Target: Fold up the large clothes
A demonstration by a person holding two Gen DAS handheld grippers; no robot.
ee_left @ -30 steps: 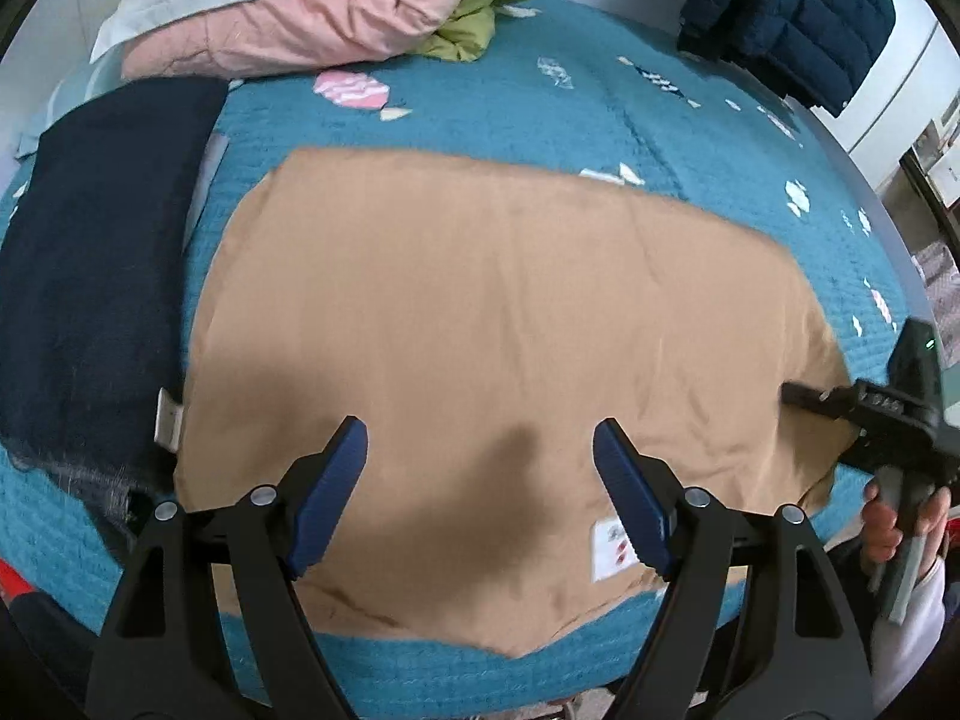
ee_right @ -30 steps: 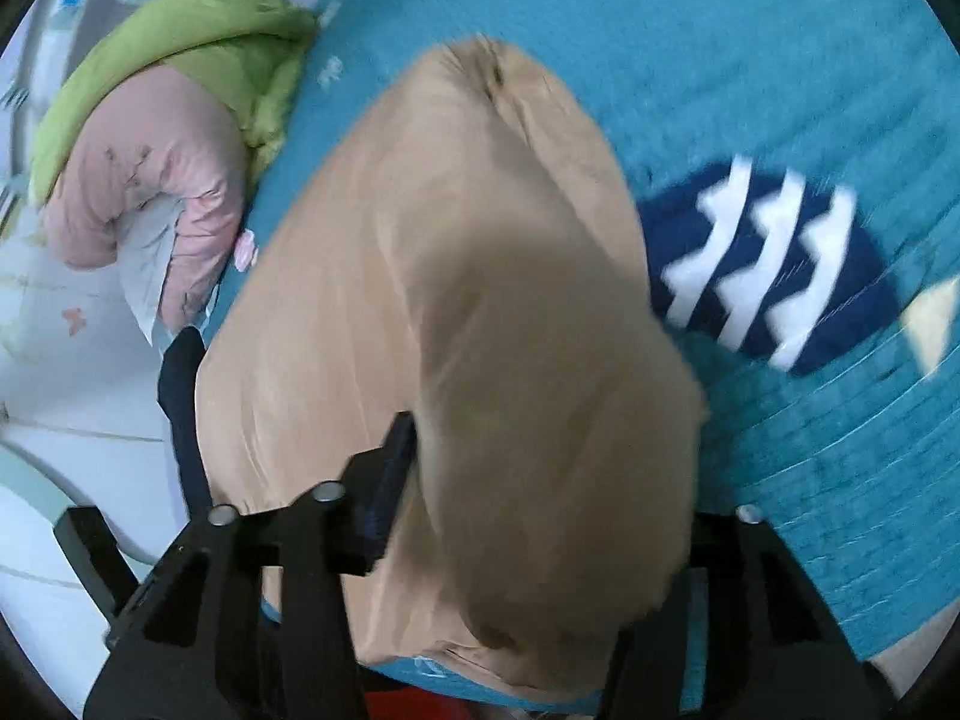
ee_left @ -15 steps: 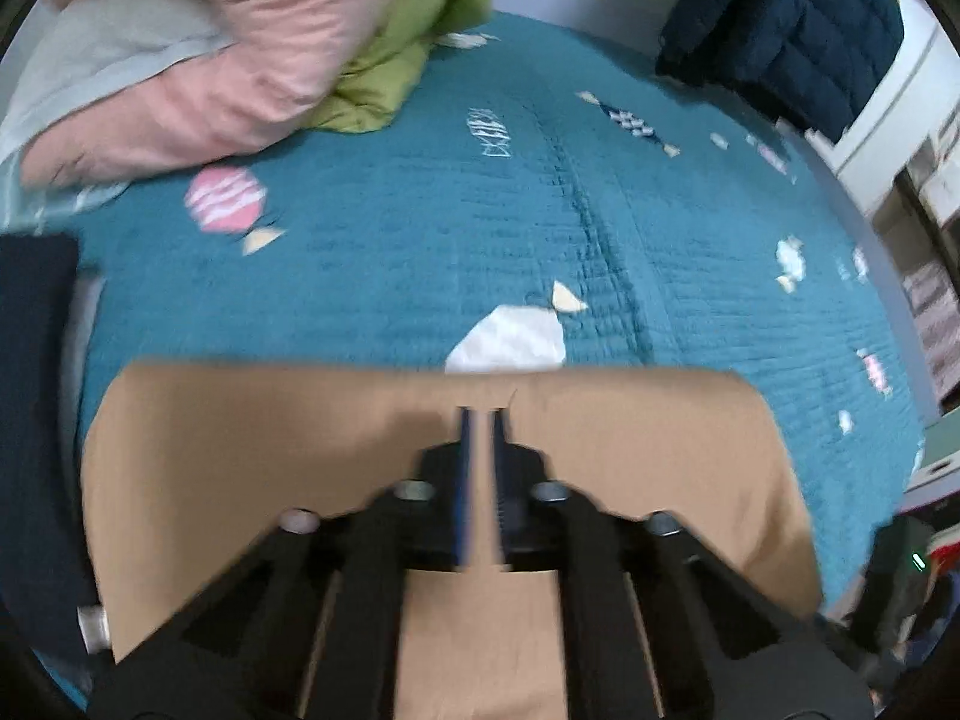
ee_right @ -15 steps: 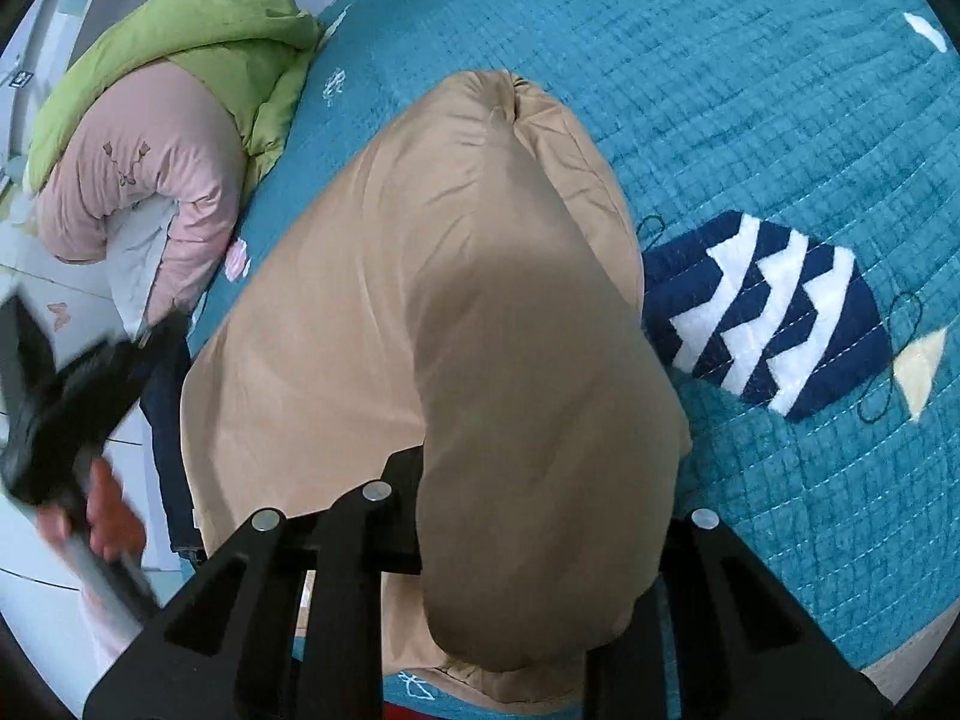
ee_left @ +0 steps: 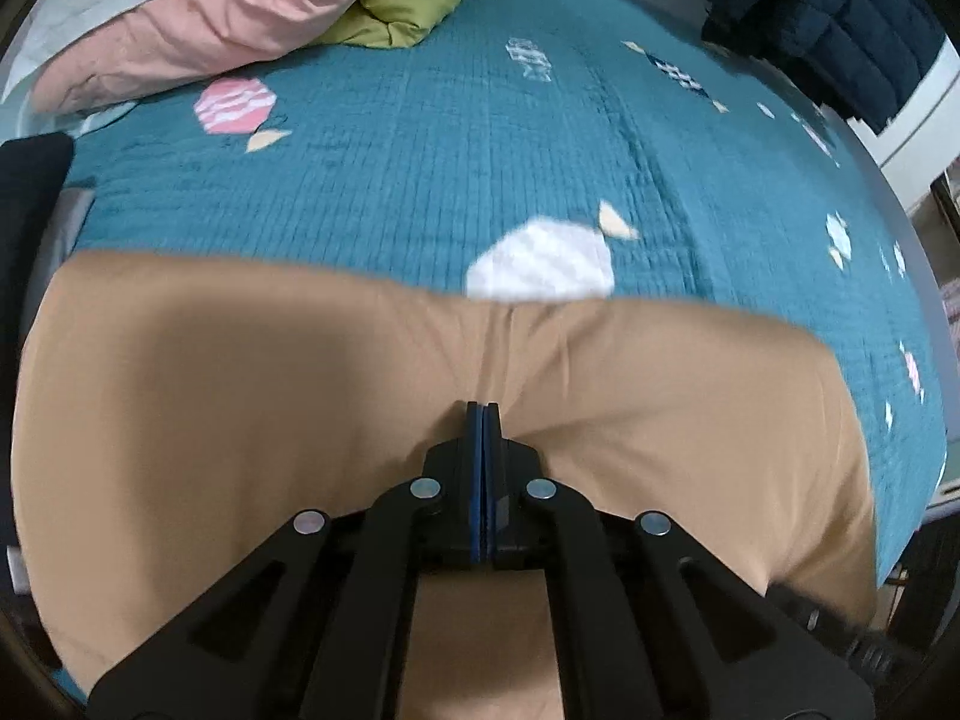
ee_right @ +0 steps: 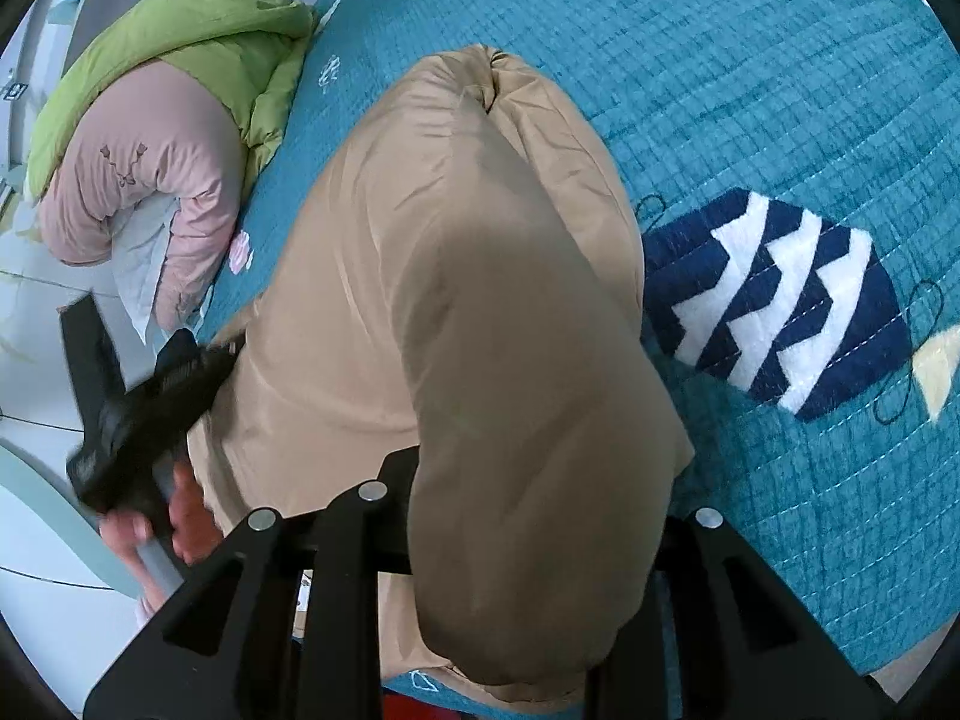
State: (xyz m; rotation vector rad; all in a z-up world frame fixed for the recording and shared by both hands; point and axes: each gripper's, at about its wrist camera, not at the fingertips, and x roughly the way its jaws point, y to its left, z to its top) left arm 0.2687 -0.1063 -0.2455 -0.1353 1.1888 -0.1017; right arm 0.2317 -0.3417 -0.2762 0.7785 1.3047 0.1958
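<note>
A large tan garment (ee_left: 240, 408) lies spread on a teal quilted bedspread (ee_left: 420, 180). My left gripper (ee_left: 483, 417) points down onto it, its blue pads pressed together. The cloth puckers at their tips, a little short of the garment's far edge. The right wrist view shows that same gripper (ee_right: 222, 354), held by a hand (ee_right: 186, 516), at the garment's left edge. My right gripper (ee_right: 540, 498) is shut on a thick raised fold of the tan garment (ee_right: 510, 330). The fold drapes over the fingertips and hides them.
Pink (ee_left: 210, 30) and green (ee_left: 420, 6) padded coats are piled at the bed's far left. A navy puffer jacket (ee_left: 840, 18) hangs at the far right and a dark garment (ee_left: 24, 210) lies at the left edge. The bed drops off at the right.
The left gripper went from wide open to shut and moved forward over the garment toward its far edge. It came into the right wrist view. The right jaws narrowed on the fold.
</note>
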